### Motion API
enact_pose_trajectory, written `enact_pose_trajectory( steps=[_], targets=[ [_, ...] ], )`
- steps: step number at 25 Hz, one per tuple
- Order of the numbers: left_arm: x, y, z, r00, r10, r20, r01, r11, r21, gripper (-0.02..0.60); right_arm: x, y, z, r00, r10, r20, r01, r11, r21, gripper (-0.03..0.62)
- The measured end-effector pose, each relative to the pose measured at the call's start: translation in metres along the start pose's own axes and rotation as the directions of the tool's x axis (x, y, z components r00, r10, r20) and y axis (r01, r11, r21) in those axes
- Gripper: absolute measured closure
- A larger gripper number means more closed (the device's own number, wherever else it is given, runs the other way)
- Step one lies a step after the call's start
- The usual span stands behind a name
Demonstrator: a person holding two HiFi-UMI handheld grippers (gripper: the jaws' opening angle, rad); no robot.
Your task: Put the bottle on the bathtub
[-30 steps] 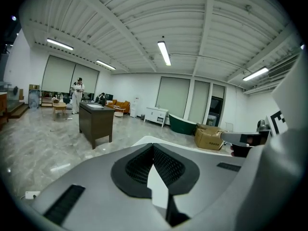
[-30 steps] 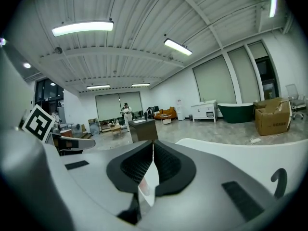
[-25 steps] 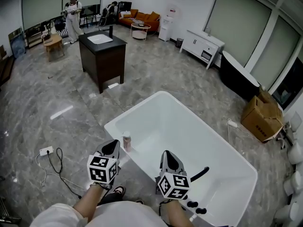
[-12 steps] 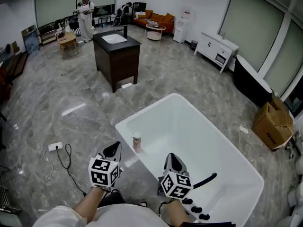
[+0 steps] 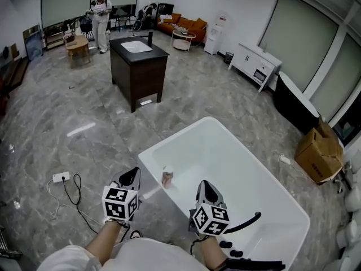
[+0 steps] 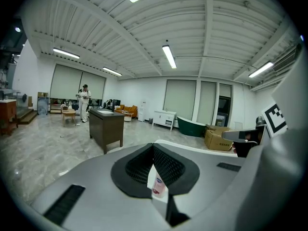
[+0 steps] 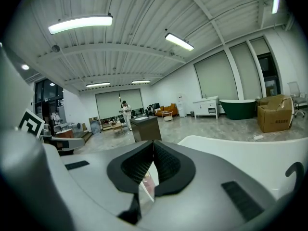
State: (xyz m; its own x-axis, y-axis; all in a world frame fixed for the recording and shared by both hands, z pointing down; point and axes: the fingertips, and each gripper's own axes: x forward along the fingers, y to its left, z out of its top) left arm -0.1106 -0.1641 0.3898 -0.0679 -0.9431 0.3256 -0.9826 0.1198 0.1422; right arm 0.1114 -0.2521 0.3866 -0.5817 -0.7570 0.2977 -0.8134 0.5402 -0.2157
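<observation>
Both my grippers, left gripper (image 5: 131, 176) and right gripper (image 5: 204, 188), are closed and empty. The bottle (image 5: 167, 177) stands upright on the bathtub (image 5: 148, 151) rim. It looks light, smooth, easy to tip — I would take its middle.

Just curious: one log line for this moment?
bottle: upright on bathtub rim | left claw: shut, empty | right claw: shut, empty

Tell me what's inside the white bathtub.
Inside the white rectangular bathtub only bare white surface shows. A small pinkish bottle stands at its near rim. The right gripper covers part of the near end.
</observation>
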Motion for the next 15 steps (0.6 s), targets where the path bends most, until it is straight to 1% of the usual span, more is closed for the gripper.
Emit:
enact_pose_trajectory(
  steps=[3, 7, 9, 12, 15],
  targets=[
    [0.003, 0.005, -0.001, 1.0, -0.011, -0.007, 0.011, 1.0, -0.01, 0.565, 0.003, 0.005, 0.0, 1.0, -0.016, -0.007, 0.016, 1.0, 0.0, 0.566],
    [0.006, 0.01, 0.002, 1.0, -0.018, -0.002, 0.018, 1.0, -0.012, 0.566, 0.008, 0.01, 0.003, 1.0, -0.023, -0.01, 0.023, 0.999, -0.04, 0.568],
    [0.006, 0.01, 0.002, 1.0, -0.026, -0.006, 0.026, 1.0, -0.015, 0.565, 0.01, 0.012, 0.005, 1.0, -0.028, -0.009, 0.028, 0.999, -0.032, 0.566],
    [0.005, 0.009, 0.006, 1.0, -0.03, 0.006, 0.03, 1.0, 0.0, 0.566, 0.013, 0.014, 0.008, 1.0, -0.029, -0.007, 0.029, 0.999, -0.046, 0.568],
    [0.005, 0.01, 0.008, 0.999, -0.027, 0.018, 0.028, 1.0, -0.011, 0.565, 0.015, 0.019, 0.008, 1.0, -0.023, -0.014, 0.022, 0.998, -0.064, 0.568]
  ],
)
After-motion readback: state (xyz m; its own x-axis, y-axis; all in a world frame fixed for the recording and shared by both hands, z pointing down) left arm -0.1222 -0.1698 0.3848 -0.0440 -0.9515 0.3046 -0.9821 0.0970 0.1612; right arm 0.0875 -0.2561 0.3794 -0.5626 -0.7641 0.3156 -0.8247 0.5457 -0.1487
